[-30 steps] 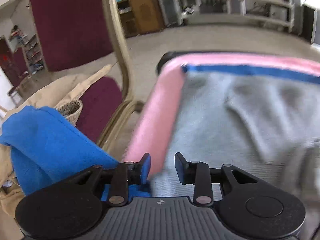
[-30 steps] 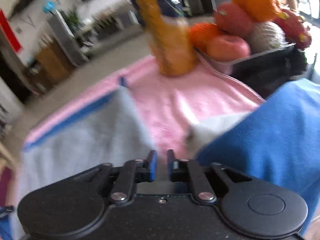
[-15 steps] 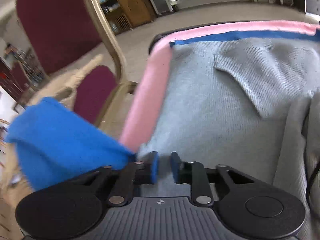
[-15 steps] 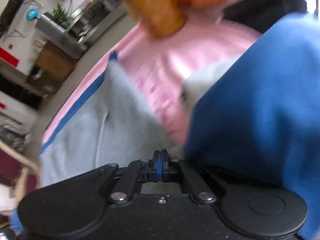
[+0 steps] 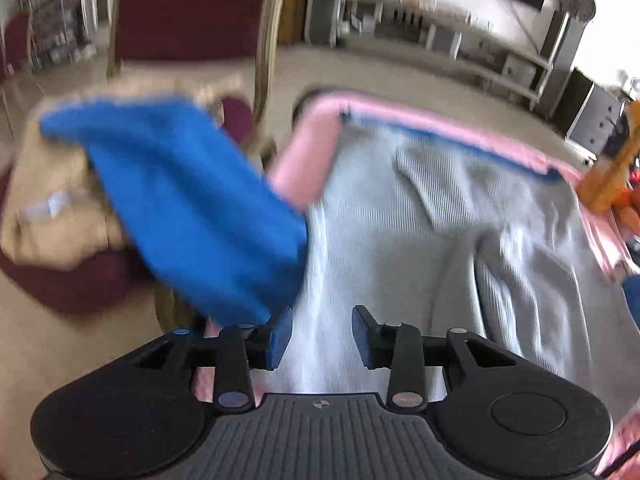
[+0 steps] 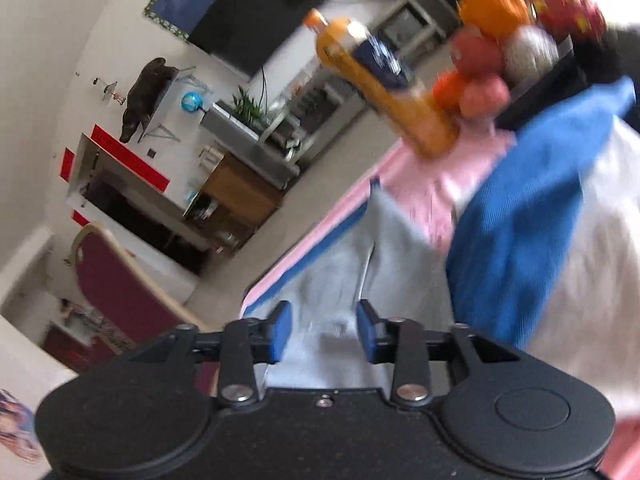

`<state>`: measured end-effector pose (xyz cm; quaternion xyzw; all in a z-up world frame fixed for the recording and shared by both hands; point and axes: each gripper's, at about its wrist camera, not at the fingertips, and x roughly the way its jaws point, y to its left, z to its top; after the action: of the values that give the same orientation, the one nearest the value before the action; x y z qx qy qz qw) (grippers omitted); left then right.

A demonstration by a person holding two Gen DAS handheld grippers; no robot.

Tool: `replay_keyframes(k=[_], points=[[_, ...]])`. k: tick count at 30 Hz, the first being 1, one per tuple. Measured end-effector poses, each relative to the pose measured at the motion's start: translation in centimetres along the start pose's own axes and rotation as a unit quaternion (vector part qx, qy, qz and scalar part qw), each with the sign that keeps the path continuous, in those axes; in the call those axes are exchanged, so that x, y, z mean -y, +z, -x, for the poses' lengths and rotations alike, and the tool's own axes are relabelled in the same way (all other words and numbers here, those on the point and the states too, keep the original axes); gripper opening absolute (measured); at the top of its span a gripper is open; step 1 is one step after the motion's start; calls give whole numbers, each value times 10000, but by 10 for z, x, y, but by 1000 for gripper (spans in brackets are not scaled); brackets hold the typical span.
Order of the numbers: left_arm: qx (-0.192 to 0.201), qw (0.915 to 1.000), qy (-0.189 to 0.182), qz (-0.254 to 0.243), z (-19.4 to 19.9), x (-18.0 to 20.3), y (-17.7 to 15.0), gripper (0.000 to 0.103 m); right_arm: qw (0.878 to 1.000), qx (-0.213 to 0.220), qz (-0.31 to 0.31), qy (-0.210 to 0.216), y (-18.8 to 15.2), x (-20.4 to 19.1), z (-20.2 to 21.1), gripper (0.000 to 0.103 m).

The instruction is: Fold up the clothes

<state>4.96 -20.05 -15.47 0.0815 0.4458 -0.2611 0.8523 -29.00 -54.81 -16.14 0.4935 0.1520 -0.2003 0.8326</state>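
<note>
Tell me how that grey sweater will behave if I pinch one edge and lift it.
The grey sweater will probably sag and drape, since it already lies in soft wrinkles. Its ribbed knit likely grips the pads rather than slipping. It may drag the pink cloth under it a little.

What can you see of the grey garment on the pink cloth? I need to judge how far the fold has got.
The grey garment is a ribbed knit, light grey with blue trim along its far edge. It lies spread on the pink cloth, rumpled, with a flap folded over near the top and loose ridges to the right. Both views are blurred. The left gripper and right gripper are open above it, gripping nothing.
</note>
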Motion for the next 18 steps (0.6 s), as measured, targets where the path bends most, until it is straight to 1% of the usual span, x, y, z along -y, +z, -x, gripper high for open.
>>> replay_keyframes(k=[1,3,5,6,7,8,10,11,12,13,15,16,18], points=[[-109,9999,25,-40,-7,3,-4,33,10000,-3,17,31,-3,-1,3,42],[-268,9995,71,-159,-19,11,-11,33,9991,-184,165,-338,-8,0,-14,42],[-141,9994,154,-284,-24,20,-13,33,9964,-364,313,-705,-13,1,-31,42],[-16,9992,220,-337,-23,24,-14,32,9945,-405,416,-875,-15,0,-39,41],[84,9987,282,-410,-23,27,-15,32,9928,-331,570,-998,-17,-3,-43,41],[151,9981,332,-496,-23,29,-15,33,9916,-249,686,-1066,-18,-5,-46,41],[284,9964,433,-666,-24,34,-17,33,9906,-347,757,-1081,-17,-5,-54,37],[242,9962,438,-713,-26,35,-18,32,9903,-416,751,-1090,-17,-4,-58,37],[96,9967,365,-724,-28,35,-18,32,9904,-477,697,-1090,-18,-2,-61,36],[-90,9972,210,-719,-31,35,-17,30,9909,-603,620,-1028,-19,-1,-62,35],[-395,9970,-55,-664,-36,34,-19,30,9894,-924,552,-979,-21,2,-67,34],[-510,9965,-108,-659,-37,33,-21,30,9869,-1048,623,-1062,-23,1,-70,34],[-657,9950,-56,-754,-39,35,-26,30,9808,-1210,830,-1287,-32,-1,-70,34]])
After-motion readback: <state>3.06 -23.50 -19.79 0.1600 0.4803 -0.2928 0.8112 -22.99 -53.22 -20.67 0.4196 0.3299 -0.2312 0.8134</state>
